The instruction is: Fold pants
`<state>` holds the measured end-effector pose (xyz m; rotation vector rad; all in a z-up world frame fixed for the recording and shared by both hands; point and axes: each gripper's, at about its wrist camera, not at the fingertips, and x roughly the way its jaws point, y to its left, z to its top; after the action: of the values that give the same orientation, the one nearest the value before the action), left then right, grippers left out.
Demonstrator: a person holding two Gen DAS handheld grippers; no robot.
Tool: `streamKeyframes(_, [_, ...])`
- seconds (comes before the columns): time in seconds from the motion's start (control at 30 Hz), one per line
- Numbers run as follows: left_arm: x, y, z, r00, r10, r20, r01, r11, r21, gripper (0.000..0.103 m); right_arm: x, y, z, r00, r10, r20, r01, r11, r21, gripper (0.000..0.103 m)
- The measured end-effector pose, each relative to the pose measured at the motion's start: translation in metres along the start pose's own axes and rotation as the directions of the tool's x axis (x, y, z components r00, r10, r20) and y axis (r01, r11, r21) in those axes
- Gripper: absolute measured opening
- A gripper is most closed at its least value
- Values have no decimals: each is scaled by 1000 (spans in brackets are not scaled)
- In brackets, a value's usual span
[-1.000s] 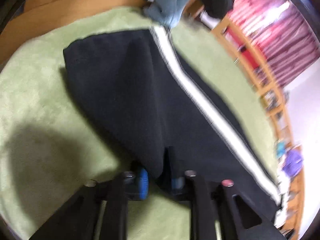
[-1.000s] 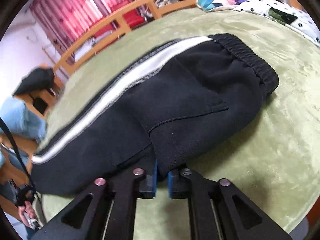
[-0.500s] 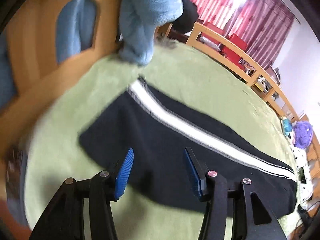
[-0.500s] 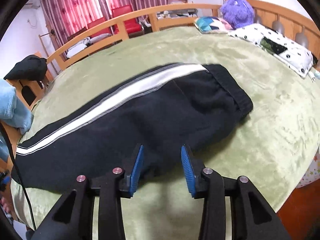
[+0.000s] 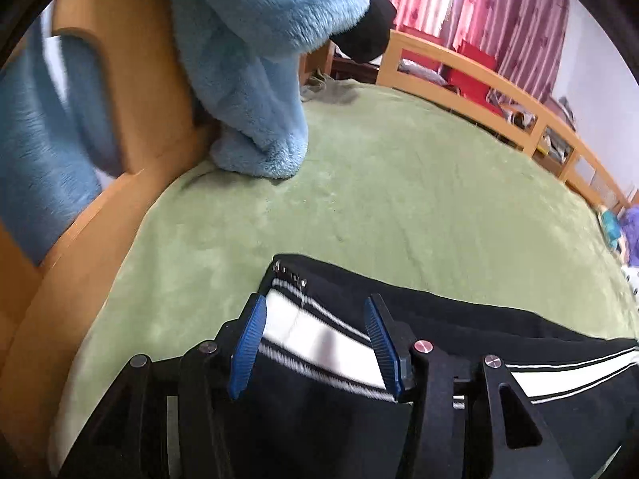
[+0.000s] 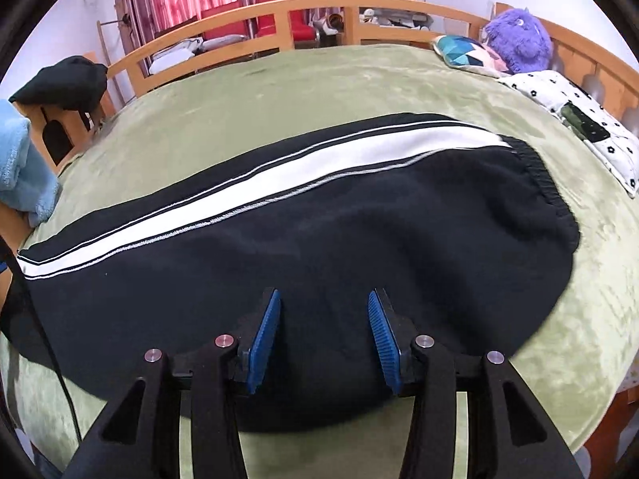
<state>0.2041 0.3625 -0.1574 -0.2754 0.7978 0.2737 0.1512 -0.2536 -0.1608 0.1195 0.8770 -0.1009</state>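
The black pants [image 6: 319, 247] lie flat along the green bed [image 6: 359, 88], already doubled leg on leg, the white side stripe [image 6: 279, 179] running from the cuff at the left of the right wrist view to the elastic waistband [image 6: 543, 183] at the right. The right tongs [image 6: 323, 335] hover over the near edge of the seat area; their jaws are opening, with only the fabric beneath them and nothing pinched. The left tongs [image 5: 311, 343], low in the left wrist view, stand parted above the cuff end [image 5: 295, 279], straddling the stripe without pressing on it.

The next fold looks like bringing one end over the other. To do it well, each pair of tongs should bite both layers at a corner, lift only enough to clear the bed, and lay the edges square so the stripe stays aligned.

In the left wrist view the tongs' frame covers the near part of the leg, and the stripe there is blurred. Whether the lower leg sits exactly under the upper one cannot be told. A blue fleece [image 5: 255, 80] hangs over the wooden bed frame [image 5: 131, 80] at upper left, near the cuff but apart from it.
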Motion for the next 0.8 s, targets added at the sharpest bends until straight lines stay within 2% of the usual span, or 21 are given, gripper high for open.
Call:
streamKeyframes(0.1, [18, 3, 2, 999, 20, -28, -20, 1000, -4, 49, 9, 12, 5, 1000, -21, 2, 21, 1000, -9, 50])
streamKeyframes(0.17, [27, 9, 4, 999, 5, -37, -6, 999, -38, 49, 12, 18, 8, 999, -37, 12, 38, 999, -17, 52])
streamKeyframes(0.2, [32, 12, 5, 999, -16, -51, 13, 998, -55, 45, 13, 21, 9, 999, -45, 15, 46, 999, -18, 52])
streamKeyframes(0.23, [38, 12, 4, 997, -39, -70, 36, 998, -55, 36, 14, 22, 11, 998, -54, 18, 54, 998, -17, 52])
streamKeyframes(0.33, [43, 7, 6, 996, -48, -75, 47, 999, -13, 19, 10, 25, 13, 998, -53, 33, 54, 998, -13, 52])
streamKeyframes(0.43, [19, 15, 22, 989, -147, 16, 148, 986, -81, 18, 8, 26, 13, 998, -63, 31, 63, 998, -10, 52])
streamKeyframes(0.5, [3, 21, 35, 981, -171, 96, 181, 978, -106, 18, 6, 27, 14, 996, -78, 32, 79, 997, -15, 52])
streamKeyframes(0.53, [1, 23, 38, 978, -174, 111, 186, 976, -110, 18, 4, 28, 14, 995, -90, 35, 90, 996, -18, 52])
streamKeyframes(0.6, [6, 21, 43, 981, -151, 122, 163, 982, -96, 18, 3, 28, 13, 994, -101, 39, 101, 995, -22, 52])
streamKeyframes(0.63, [15, 17, 42, 990, -105, 98, 114, 990, -82, 18, 2, 28, 13, 994, -105, 43, 106, 994, -22, 52])
streamKeyframes(0.7, [31, 13, 36, 995, -54, 81, 59, 996, -67, 19, 3, 24, 14, 993, -108, 43, 109, 994, -20, 52])
streamKeyframes(0.8, [63, 15, 23, 1000, -2, 9, 3, 996, -88, 19, 5, 21, 15, 993, -114, 36, 115, 993, -18, 52])
